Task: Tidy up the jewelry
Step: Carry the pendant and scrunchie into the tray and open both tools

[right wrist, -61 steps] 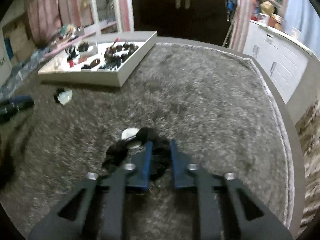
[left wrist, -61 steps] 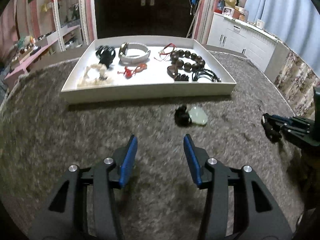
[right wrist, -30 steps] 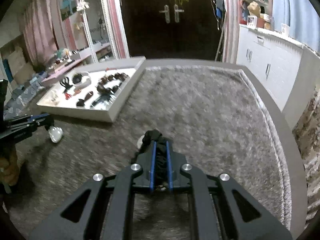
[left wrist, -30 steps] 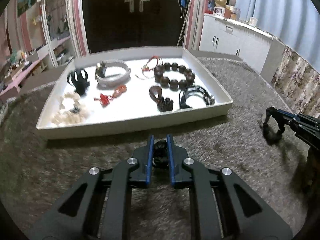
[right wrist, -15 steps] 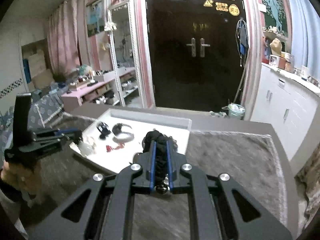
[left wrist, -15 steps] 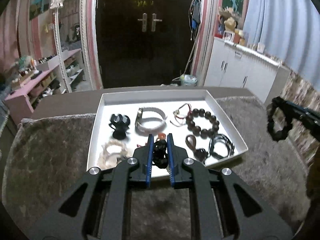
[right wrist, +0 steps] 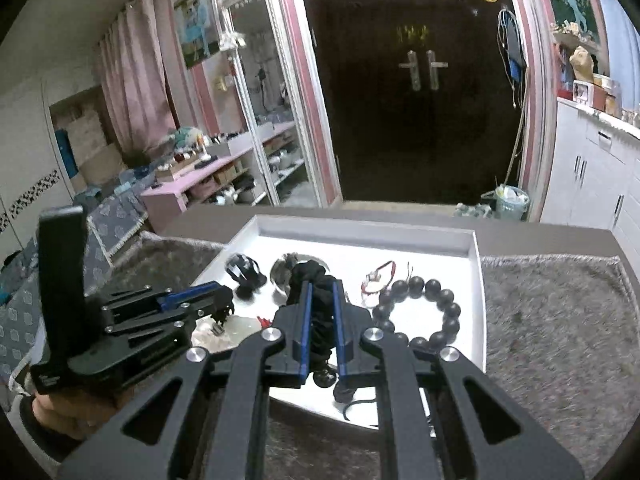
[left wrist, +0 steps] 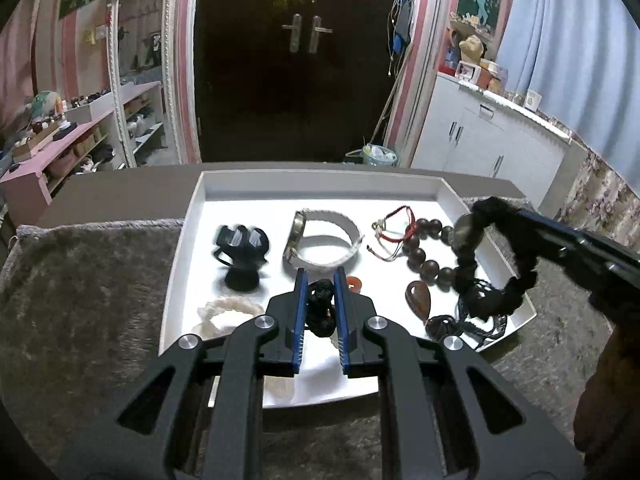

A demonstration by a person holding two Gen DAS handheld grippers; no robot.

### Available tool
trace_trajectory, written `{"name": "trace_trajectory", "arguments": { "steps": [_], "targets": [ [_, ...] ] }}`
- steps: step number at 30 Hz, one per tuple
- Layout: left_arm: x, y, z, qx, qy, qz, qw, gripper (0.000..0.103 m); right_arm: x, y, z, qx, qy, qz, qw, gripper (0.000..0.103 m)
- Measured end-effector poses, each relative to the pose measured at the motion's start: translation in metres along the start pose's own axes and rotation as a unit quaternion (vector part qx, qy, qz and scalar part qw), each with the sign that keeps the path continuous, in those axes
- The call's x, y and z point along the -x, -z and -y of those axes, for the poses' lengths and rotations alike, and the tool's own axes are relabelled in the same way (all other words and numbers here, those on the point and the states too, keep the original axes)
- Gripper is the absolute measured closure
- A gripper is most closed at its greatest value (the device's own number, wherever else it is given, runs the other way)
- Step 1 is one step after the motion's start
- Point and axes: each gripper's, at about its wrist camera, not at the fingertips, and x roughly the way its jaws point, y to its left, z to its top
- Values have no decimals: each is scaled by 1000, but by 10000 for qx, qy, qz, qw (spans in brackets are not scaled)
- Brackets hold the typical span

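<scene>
Grey shag carpet [left wrist: 88, 280] covers the table, and on it sits the white tray [left wrist: 320, 188]; both grippers now hang over the tray, where two seconds ago both were low over the carpet, the left with jaws apart and a pale stone pendant lying loose ahead of it. Left gripper [left wrist: 320, 280]: jaws clamped on a knotted black cord [left wrist: 320, 308], held above the tray's near middle. The pale stone itself is not clear in the left view. Right gripper [right wrist: 319, 292]: jaws clamped on a black braided bracelet [left wrist: 496, 280], which droops in a loop over the tray's right side; a second ago it was still off to the right, over carpet. In the tray: a black claw hair clip [left wrist: 240, 256], blurred; a white band with a metal-rimmed face [left wrist: 324, 240]; a thin red string bracelet [left wrist: 392, 232]; a ring of large dark round wooden beads [right wrist: 420, 312]; a brown teardrop pendant [left wrist: 418, 296]; a pale beaded bracelet [left wrist: 228, 312] near the front left; a dark cord bundle at front right, half hidden behind the hanging bracelet. The left gripper's arms cover the tray's front edge. Behind the table: dark double door [left wrist: 304, 60], pink shelving [left wrist: 60, 136], white cabinets [left wrist: 492, 148].
</scene>
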Motion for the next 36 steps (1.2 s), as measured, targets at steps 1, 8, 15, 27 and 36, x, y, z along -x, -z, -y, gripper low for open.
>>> {"name": "trace_trajectory", "arguments": {
  "steps": [1, 8, 15, 27, 36],
  "targets": [
    [-5, 3, 1, -22, -29, -34, 10000, 92, -4, 3, -1, 24, 30, -45, 10000, 94],
    [-28, 17, 3, -30, -131, -237, 9996, 92, -34, 20, 10, 167, 463, -337, 9982, 94],
    [-47, 25, 3, -14, -158, -381, 9991, 92, -48, 31, 21, 269, 898, -503, 9943, 94],
    [-54, 26, 0, 49, -223, -429, 9988, 92, -61, 41, 25, 278, 1035, -754, 9914, 93],
    [-56, 25, 2, 22, -267, -458, 9986, 91, -64, 45, 26, 227, 1037, -777, 9913, 90]
  ]
}}
